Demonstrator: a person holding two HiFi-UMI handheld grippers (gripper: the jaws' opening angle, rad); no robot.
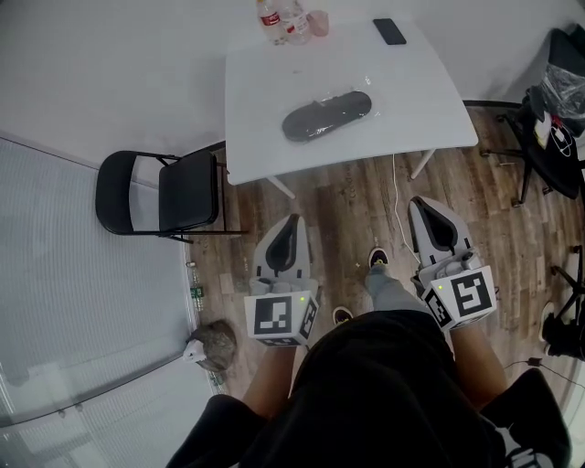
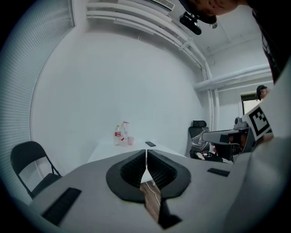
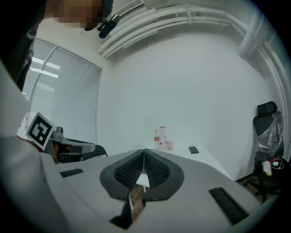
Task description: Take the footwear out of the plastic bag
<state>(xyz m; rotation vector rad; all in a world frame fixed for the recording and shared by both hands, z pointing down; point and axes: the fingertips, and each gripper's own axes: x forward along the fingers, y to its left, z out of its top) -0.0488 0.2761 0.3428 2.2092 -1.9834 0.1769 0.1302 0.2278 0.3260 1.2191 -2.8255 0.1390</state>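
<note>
Footwear (image 1: pixel 326 115), one dark flat piece, lies inside the one clear plastic bag (image 1: pixel 366 87) near the middle of the white table (image 1: pixel 430 110), whose far edge carries two bottles (image 1: pixel 271 20), one pink cup (image 1: pixel 317 23) and one black phone (image 1: pixel 389 31). The two tongs hang short of the table's near edge, well apart from the footwear and pointing toward it: the left gripper (image 1: pixel 292 221) and the right gripper (image 1: pixel 420 203), each with its jaws pressed together on nothing. One black folding chair (image 1: pixel 164 194) stands beside the table's left side.
</note>
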